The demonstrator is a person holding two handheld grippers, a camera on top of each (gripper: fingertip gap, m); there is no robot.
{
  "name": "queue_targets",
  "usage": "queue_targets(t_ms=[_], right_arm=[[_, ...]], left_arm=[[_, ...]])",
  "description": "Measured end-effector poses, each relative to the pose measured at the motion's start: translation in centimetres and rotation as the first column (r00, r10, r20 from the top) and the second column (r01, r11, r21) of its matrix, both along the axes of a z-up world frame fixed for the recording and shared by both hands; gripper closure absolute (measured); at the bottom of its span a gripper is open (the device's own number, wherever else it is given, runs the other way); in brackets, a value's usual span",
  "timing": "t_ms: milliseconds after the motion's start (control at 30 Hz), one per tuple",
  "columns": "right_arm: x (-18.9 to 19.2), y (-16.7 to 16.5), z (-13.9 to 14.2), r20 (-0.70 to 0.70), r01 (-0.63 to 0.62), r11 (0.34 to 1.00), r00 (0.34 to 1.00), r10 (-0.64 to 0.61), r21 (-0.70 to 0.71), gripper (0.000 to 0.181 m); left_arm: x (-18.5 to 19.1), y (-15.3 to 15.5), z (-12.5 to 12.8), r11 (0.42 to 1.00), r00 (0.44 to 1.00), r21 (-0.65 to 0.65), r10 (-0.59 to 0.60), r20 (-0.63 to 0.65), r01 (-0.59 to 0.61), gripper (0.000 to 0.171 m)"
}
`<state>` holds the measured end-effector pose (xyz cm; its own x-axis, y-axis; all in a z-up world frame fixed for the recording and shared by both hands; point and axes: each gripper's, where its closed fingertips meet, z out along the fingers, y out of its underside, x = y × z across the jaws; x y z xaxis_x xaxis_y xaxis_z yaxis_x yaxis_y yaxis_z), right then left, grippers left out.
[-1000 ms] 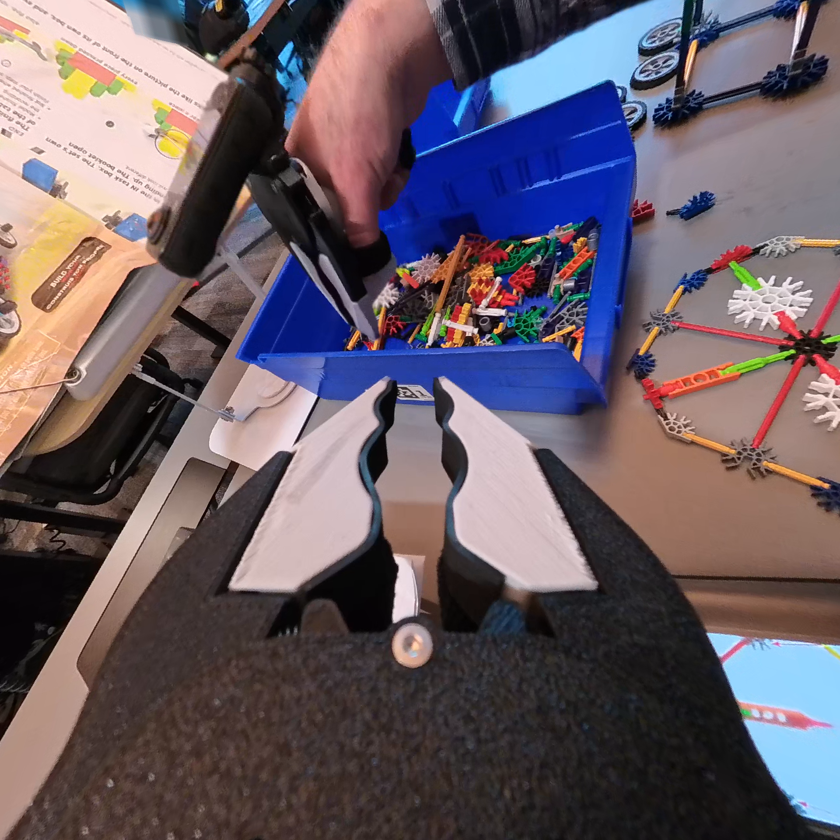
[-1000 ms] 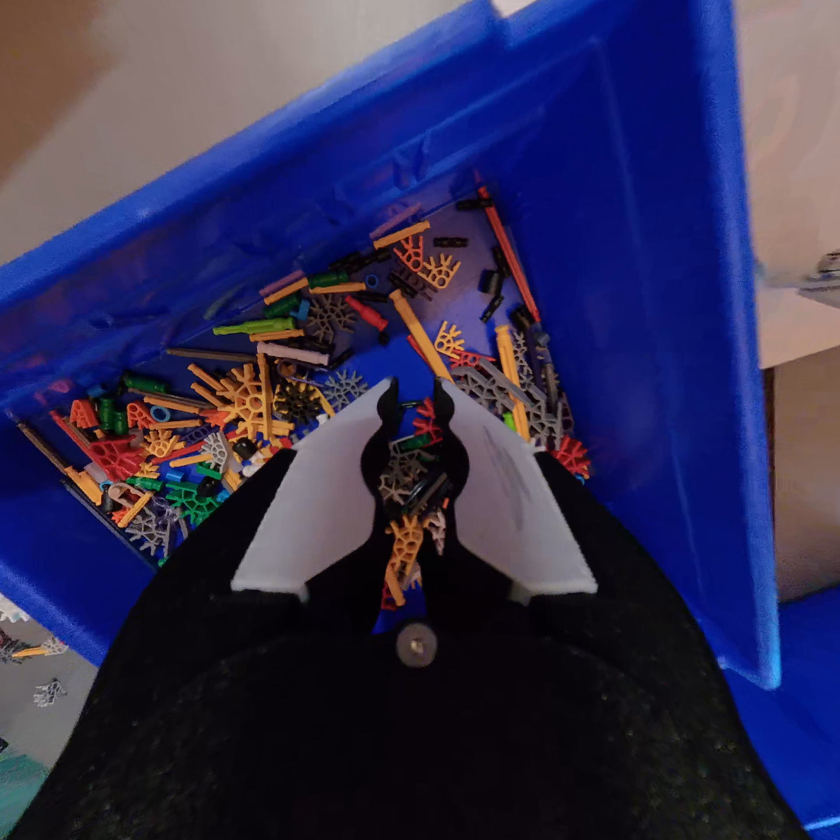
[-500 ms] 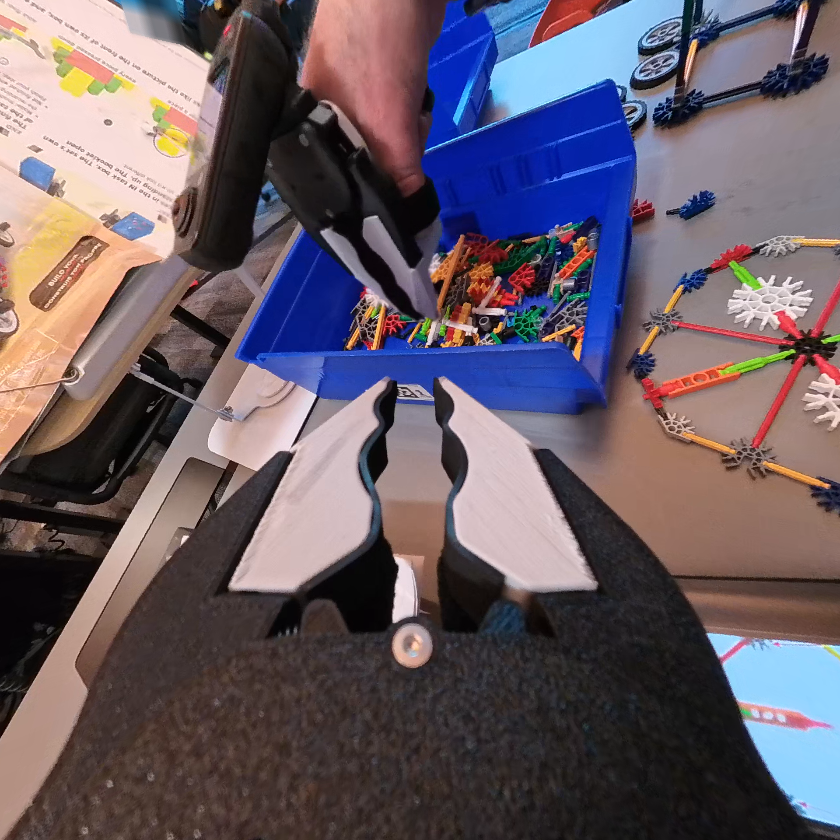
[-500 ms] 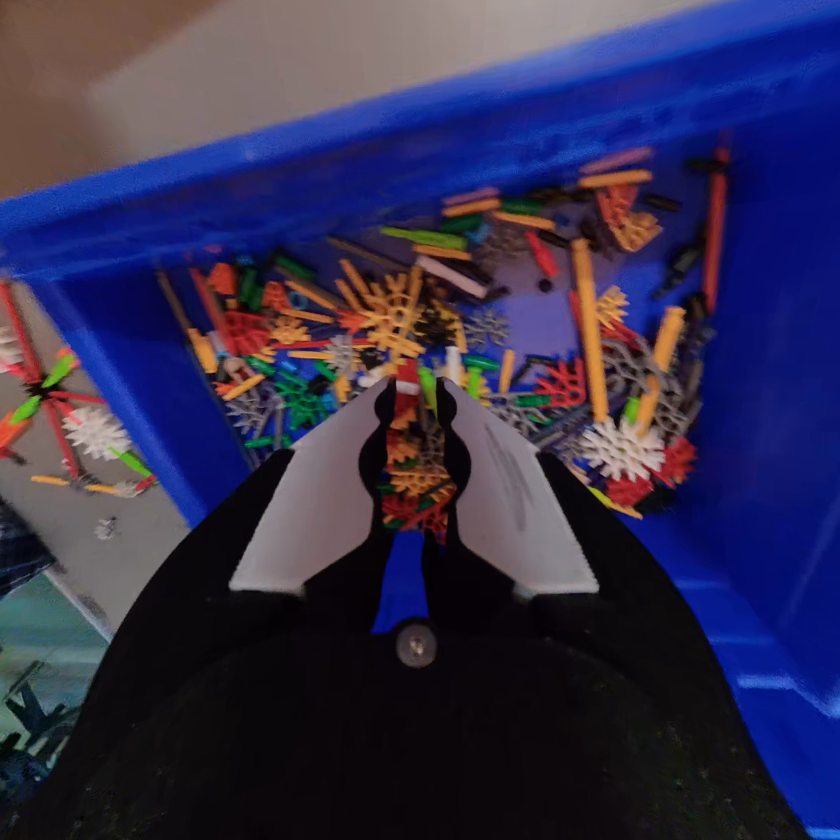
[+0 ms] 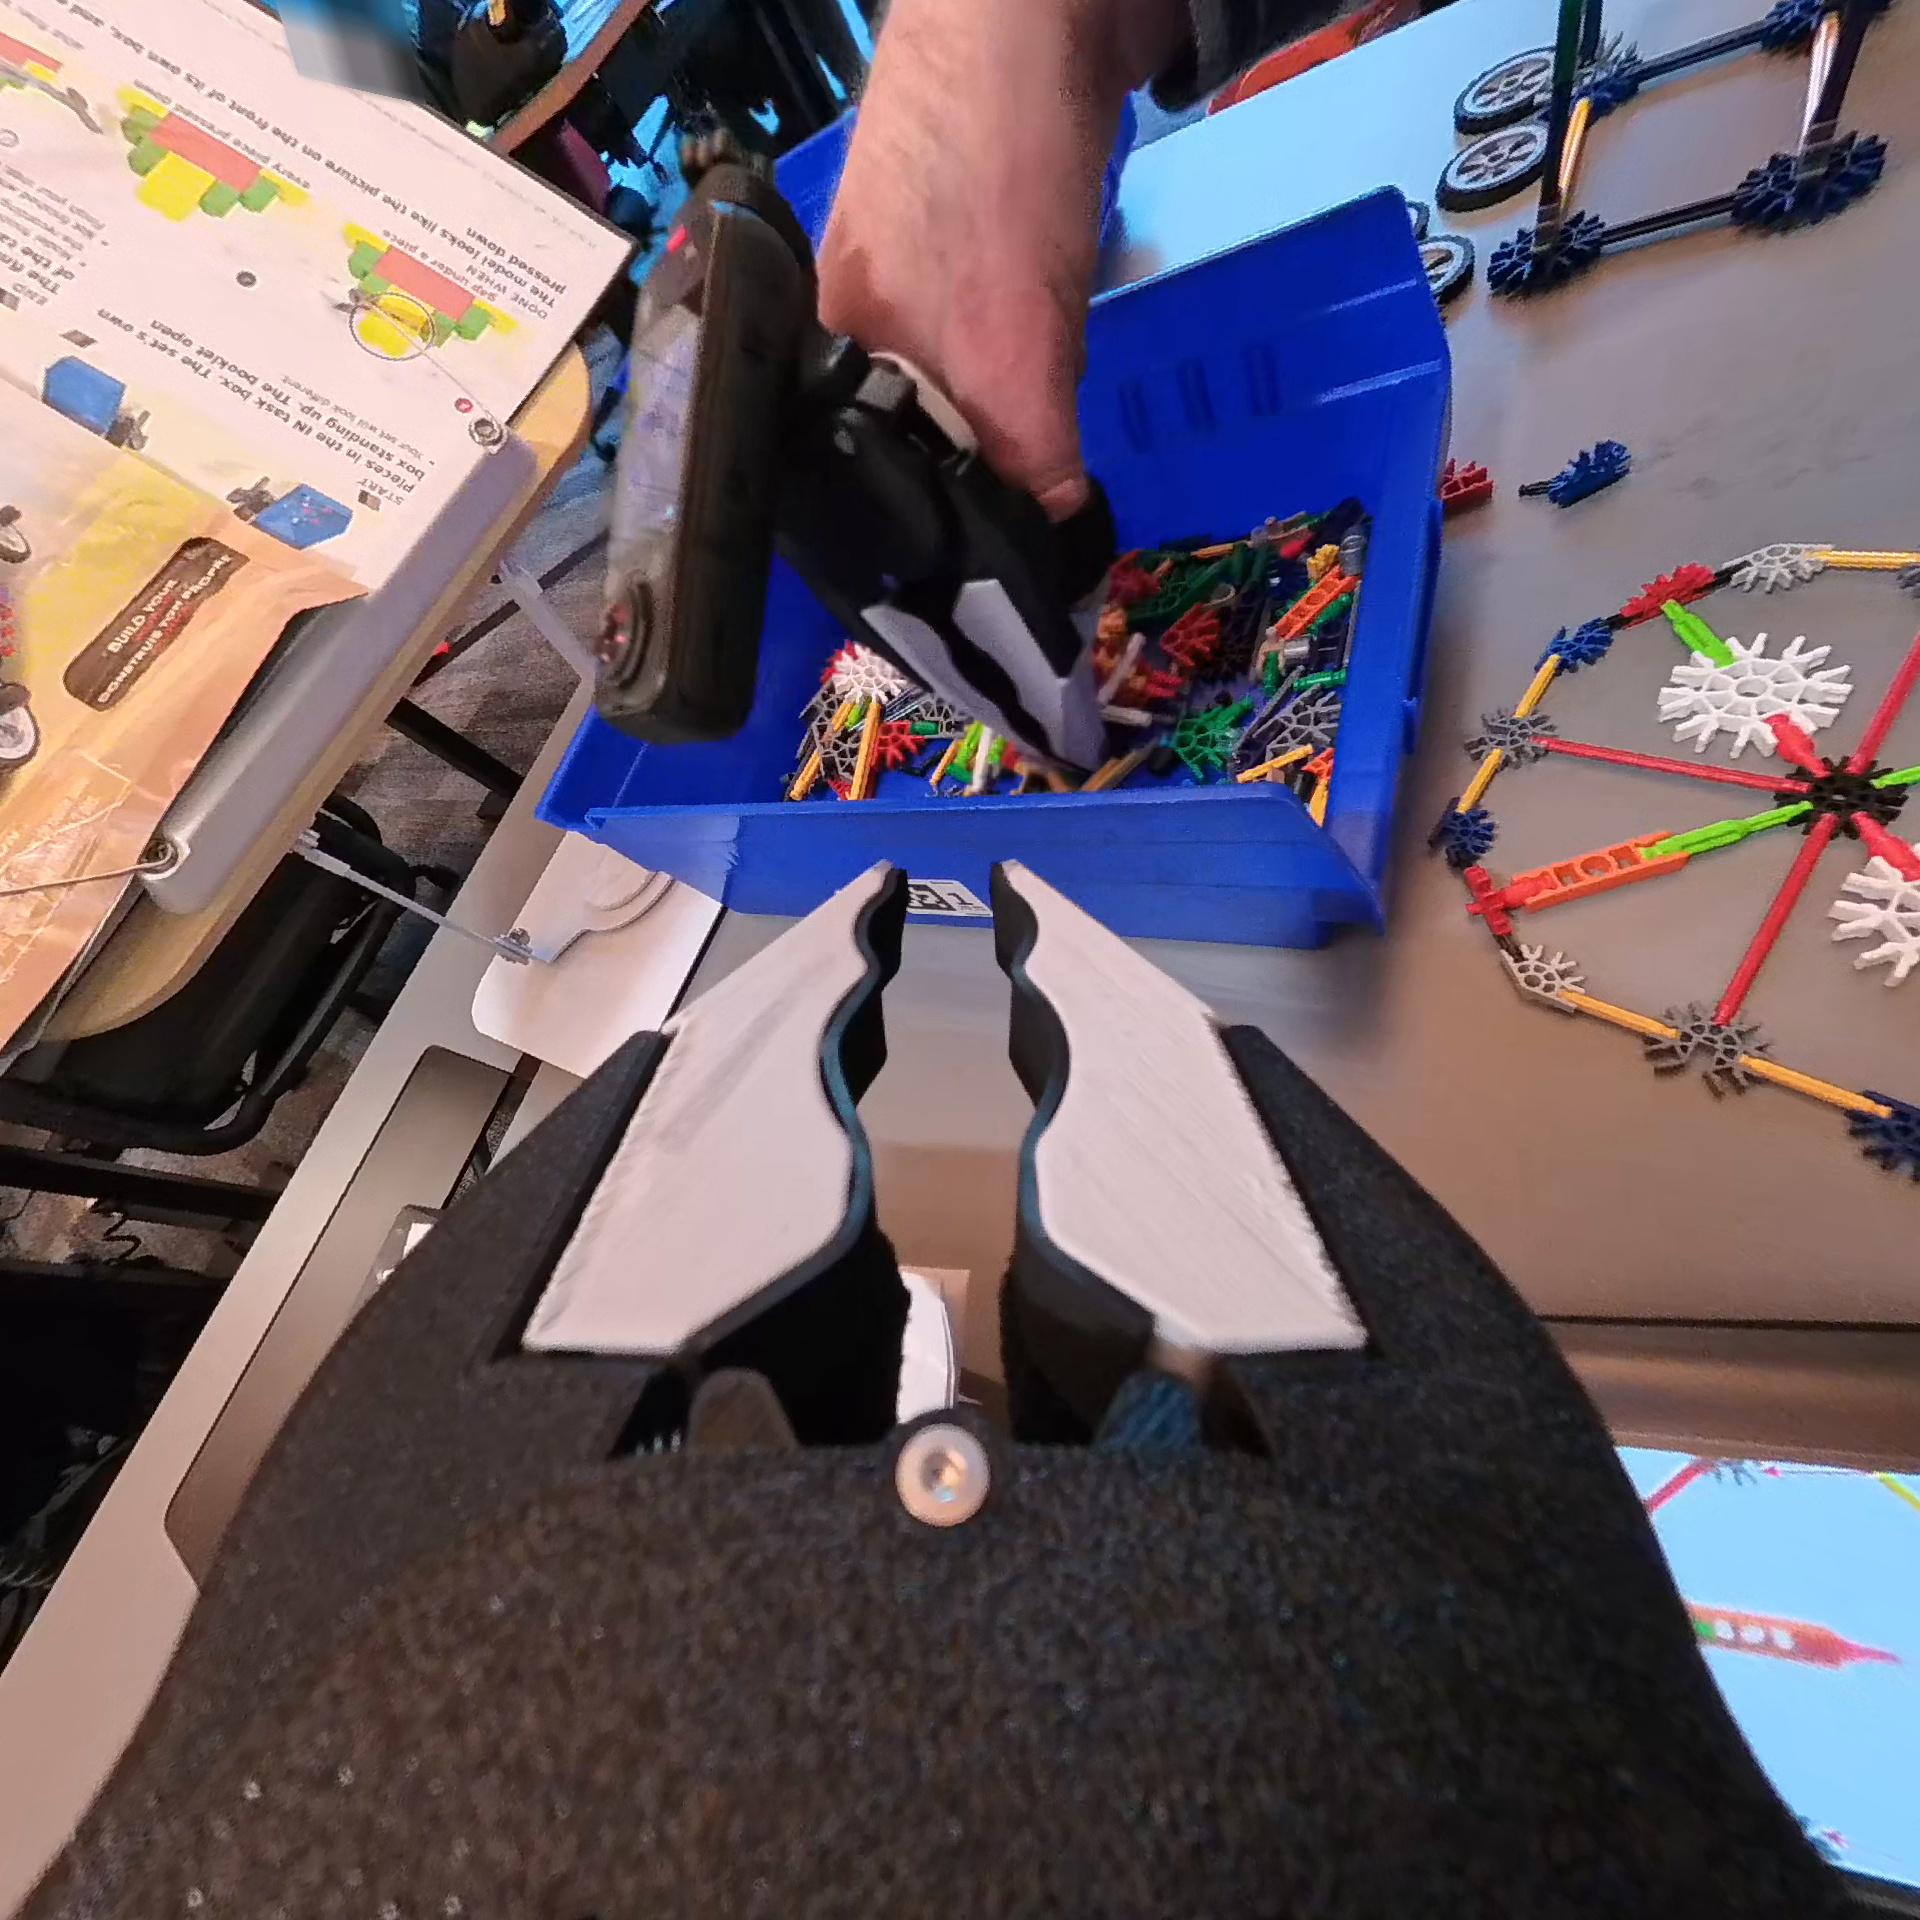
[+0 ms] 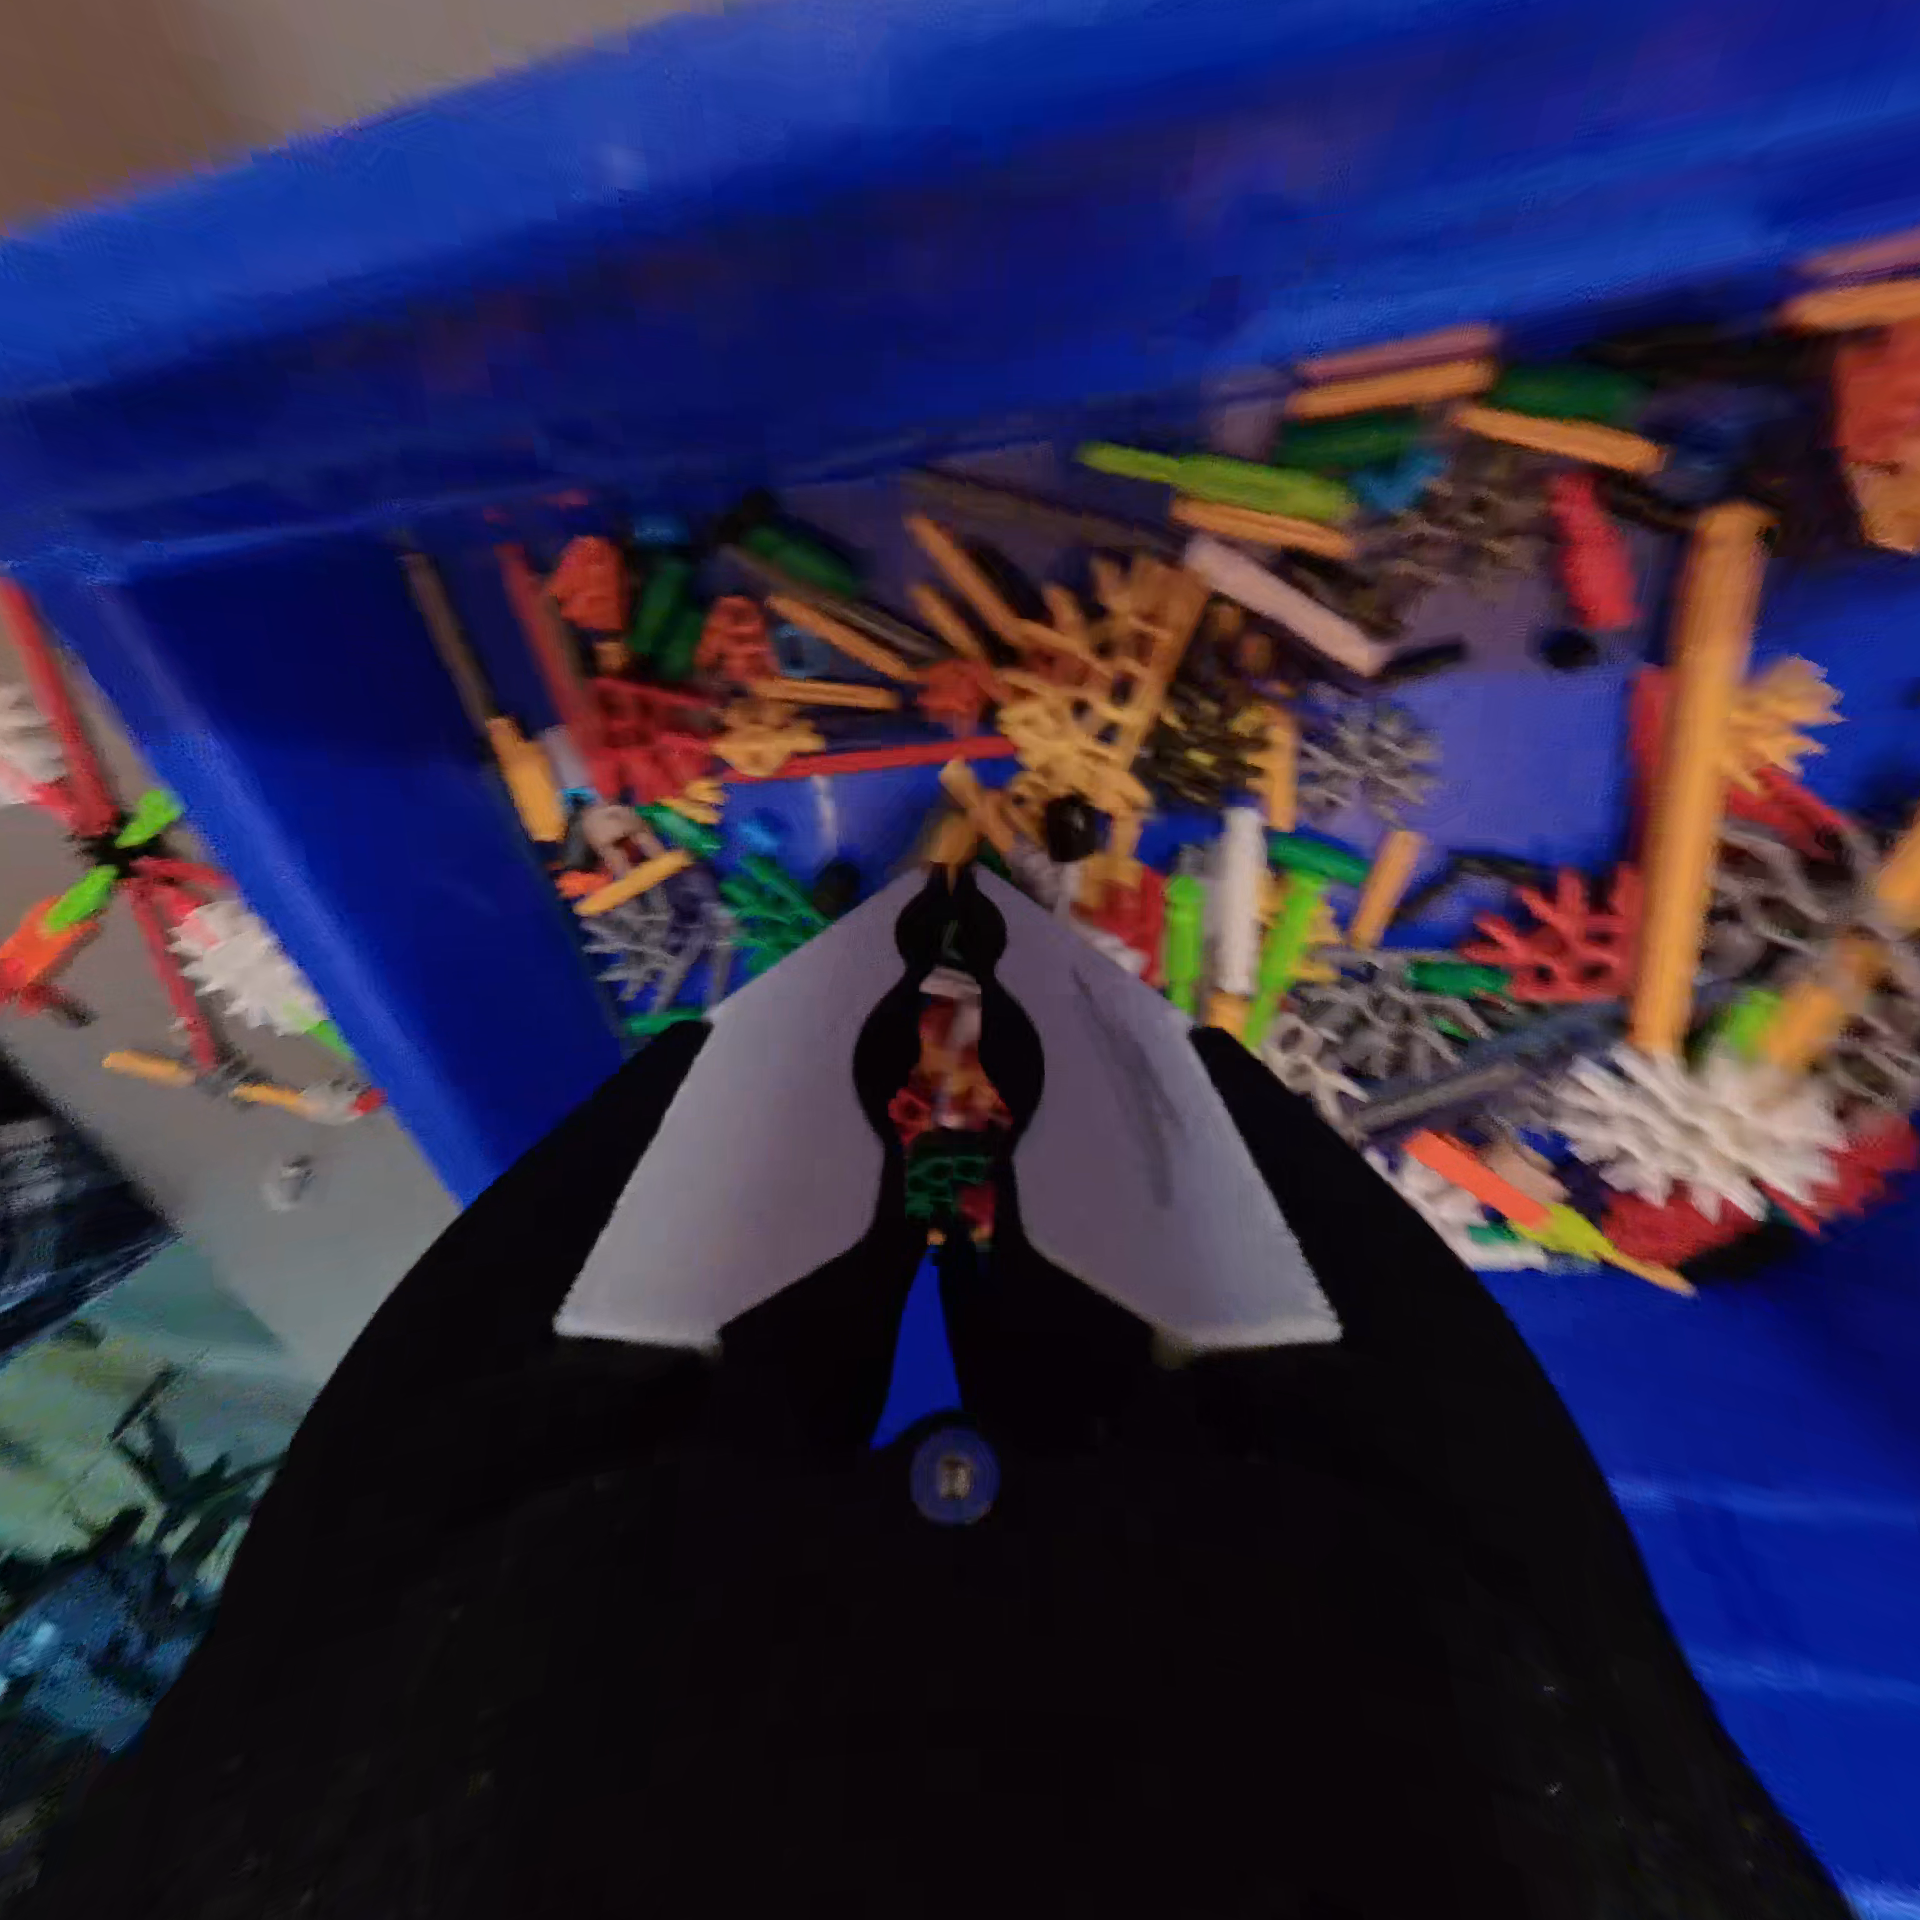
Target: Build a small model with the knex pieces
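Left wrist view: the left gripper point(image 5: 943, 894) hovers over a grey table point(image 5: 1403, 1143). Its two white fingers stand a narrow gap apart and hold nothing. At 12 o'clock, just beyond the fingertips, sits a blue bin point(image 5: 1039, 862), its near wall close to them but not touching. The bin holds a heap of loose construction-toy pieces point(image 5: 1226, 665): rods and snowflake-shaped connectors in many colours.

A person's hand point(image 5: 966, 239) reaches in from 12 o'clock, holding the right gripper point(image 5: 1070, 743). It slants down into the bin, with its tips among the pieces near the front wall.

At 2 o'clock a flat spoked wheel model point(image 5: 1756, 790) lies on the table. At 1 o'clock, farther off, stands a frame model with wheels point(image 5: 1662, 125). At 10 o'clock a printed instruction sheet point(image 5: 260, 260) rests on a stand.

Right wrist view, motion-blurred: the right gripper point(image 6: 951, 883) points into the blue bin point(image 6: 935, 260). Its fingertips are drawn together, nearly touching, right at a yellow piece point(image 6: 961, 821) on the heap point(image 6: 1351, 935). The blur hides whether anything is pinched between them.
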<state>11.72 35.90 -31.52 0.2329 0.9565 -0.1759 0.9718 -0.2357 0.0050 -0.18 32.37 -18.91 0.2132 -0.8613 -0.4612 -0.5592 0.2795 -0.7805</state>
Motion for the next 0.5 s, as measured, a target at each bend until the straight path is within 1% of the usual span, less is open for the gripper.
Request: queue_targets(t_ms=[67, 100, 133, 167, 233, 300, 400, 500], right_arm=[[1.0, 2.4, 0.4, 0.031, 0.031, 0.994, 0.999, -0.035, 0.108, 0.179], [1.4, 3.4, 0.8, 0.041, 0.042, 0.986, 0.998, -0.049, 0.16, 0.175], [1.5, 3.8, 1.3, 0.043, 0.037, 0.983, 0.998, -0.046, 0.179, 0.173], [1.4, 3.5, 1.8, 0.028, 0.026, 0.985, 0.999, -0.031, 0.168, 0.172], [1.1, 2.5, 2.6, 0.005, -0.001, 0.991, 1.0, 0.0, 0.135, 0.17], [1.0, 0.7, 3.0, -0.004, -0.064, 0.995, 0.998, 0.064, 0.071, 0.169], [0.3, -2.8, 2.9, -0.044, -0.136, 0.988, 0.99, 0.133, -0.067, 0.17], [-0.3, -5.7, 2.4, -0.077, -0.187, 0.97, 0.981, 0.177, -0.153, 0.172]], left_arm=[[0.0, 0.0, 0.0, 1.0, 1.0, 0.0, 0.0, 0.0, 0.0, 0.156], [0.0, 0.0, 0.0, 1.0, 1.0, -0.001, 0.0, 0.001, 0.0, 0.156], [0.0, 0.0, 0.0, 1.0, 1.0, -0.001, -0.001, 0.002, 0.001, 0.156], [0.0, 0.0, 0.0, 1.0, 1.0, -0.003, -0.001, 0.003, 0.001, 0.156], [0.0, 0.0, 0.0, 1.0, 1.0, -0.005, -0.001, 0.003, 0.001, 0.156], [0.0, 0.0, 0.0, 1.0, 1.0, -0.006, -0.001, 0.002, 0.001, 0.156], [0.0, 0.0, 0.0, 1.0, 1.0, -0.006, -0.001, 0.003, 0.001, 0.156], [0.0, 0.0, 0.1, 1.0, 1.0, -0.008, -0.003, 0.007, 0.003, 0.156]])
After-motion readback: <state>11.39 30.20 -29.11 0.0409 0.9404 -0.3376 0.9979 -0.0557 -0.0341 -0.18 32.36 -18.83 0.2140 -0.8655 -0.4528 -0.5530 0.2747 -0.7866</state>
